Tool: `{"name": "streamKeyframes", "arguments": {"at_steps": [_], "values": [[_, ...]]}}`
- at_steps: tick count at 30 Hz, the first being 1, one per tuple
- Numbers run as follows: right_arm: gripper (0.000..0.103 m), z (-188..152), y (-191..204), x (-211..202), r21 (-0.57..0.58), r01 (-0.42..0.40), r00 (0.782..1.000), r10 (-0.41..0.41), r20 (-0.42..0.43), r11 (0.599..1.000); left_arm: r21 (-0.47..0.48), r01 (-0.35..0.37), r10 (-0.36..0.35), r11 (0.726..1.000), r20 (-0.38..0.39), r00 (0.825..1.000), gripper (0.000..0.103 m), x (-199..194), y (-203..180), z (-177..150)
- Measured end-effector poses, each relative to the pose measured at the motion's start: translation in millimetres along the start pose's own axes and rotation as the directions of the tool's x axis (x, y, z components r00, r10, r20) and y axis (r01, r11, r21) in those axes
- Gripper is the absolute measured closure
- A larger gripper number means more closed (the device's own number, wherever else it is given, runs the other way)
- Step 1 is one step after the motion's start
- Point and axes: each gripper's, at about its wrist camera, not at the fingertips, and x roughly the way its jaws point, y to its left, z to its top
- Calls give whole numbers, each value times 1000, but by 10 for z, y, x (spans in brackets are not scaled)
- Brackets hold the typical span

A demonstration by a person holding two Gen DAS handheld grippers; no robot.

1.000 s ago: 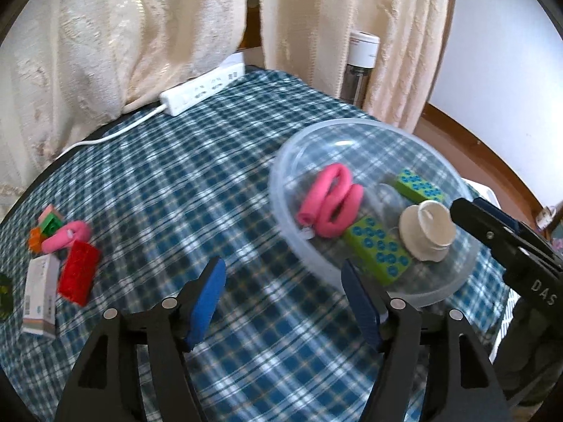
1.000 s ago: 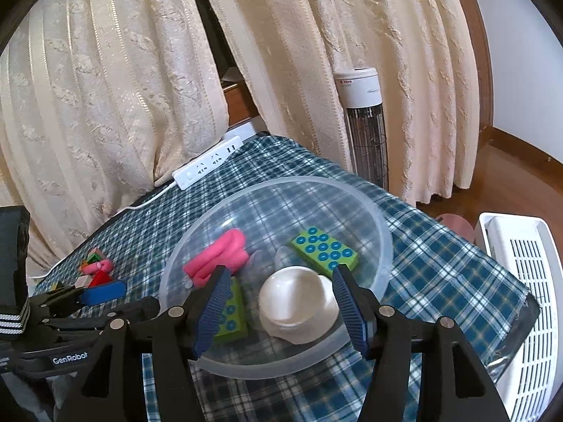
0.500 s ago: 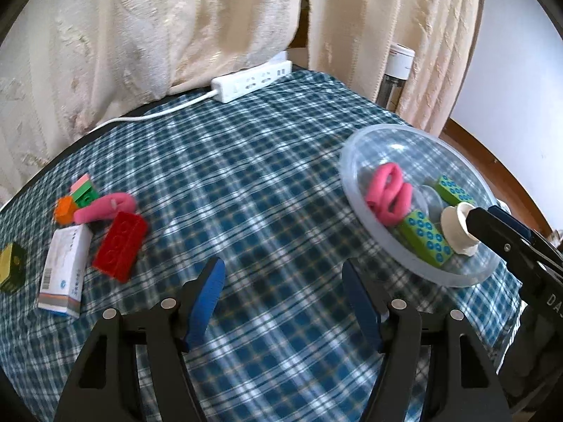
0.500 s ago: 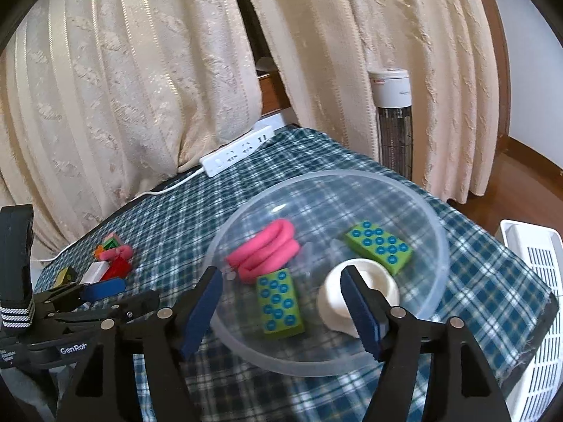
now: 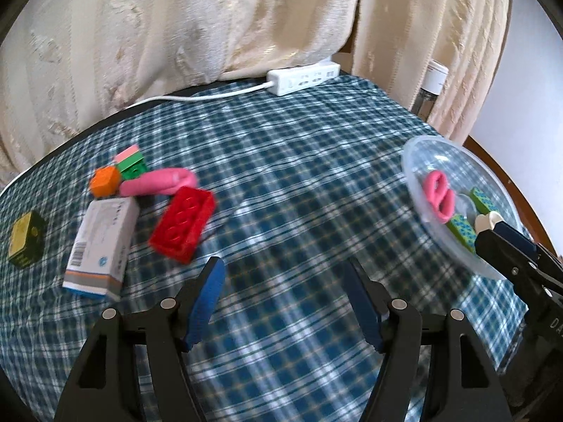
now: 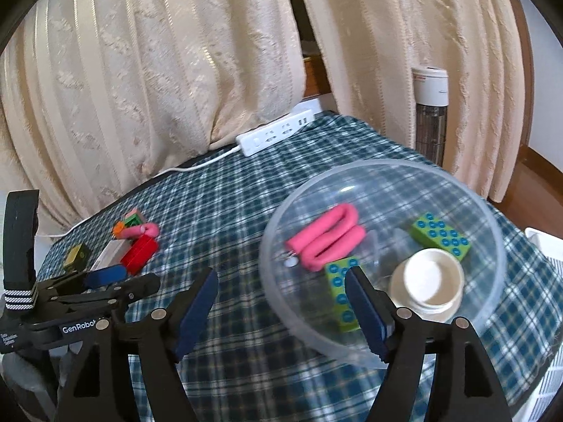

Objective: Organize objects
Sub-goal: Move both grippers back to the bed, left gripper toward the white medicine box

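A clear plastic bowl (image 6: 383, 168) on the checked tablecloth holds a folded pink foam roll (image 6: 327, 239), two green studded bricks (image 6: 440, 235) (image 6: 339, 292) and a white cup (image 6: 427, 281). My right gripper (image 6: 281, 277) hovers at the bowl's near left rim, its jaws opening with nothing between them. My left gripper (image 5: 283, 274) stands open over bare cloth. Ahead and to its left lie a red brick (image 5: 183, 225), a pink foam roll (image 5: 158, 183), an orange block (image 5: 104, 181), a green block (image 5: 133, 167), a white carton (image 5: 102, 246) and a dark box (image 5: 26, 239).
A white power strip (image 5: 302, 77) with its cord lies at the table's far edge below cream curtains (image 5: 211, 35). A tower heater (image 6: 431, 112) stands behind the table on the right. A white slatted basket (image 6: 549, 267) sits off the right edge.
The left gripper swung left, away from the bowl, bringing the loose pile into closer view. The right gripper drew back left off the bowl's contents and its jaws widened.
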Motion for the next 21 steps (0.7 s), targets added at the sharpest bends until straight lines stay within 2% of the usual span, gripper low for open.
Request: {"name": "streamKeyframes", "arguments": {"at_steps": [12,16,21], "values": [[25,-74,397,200,-48,-40,997,37,-67,998,-100,-41,43,994,8,999,32,-66,663,-59],[24,-91,519,251,-63,-55,995,50,-81,997,-141,-69,73,988,22,997,25,-121,919,-57],[23,-125,653,309,-83,-70,993,61,-105,994,-191,-110,116,975,19,993,25,-129,1245,-63]]}}
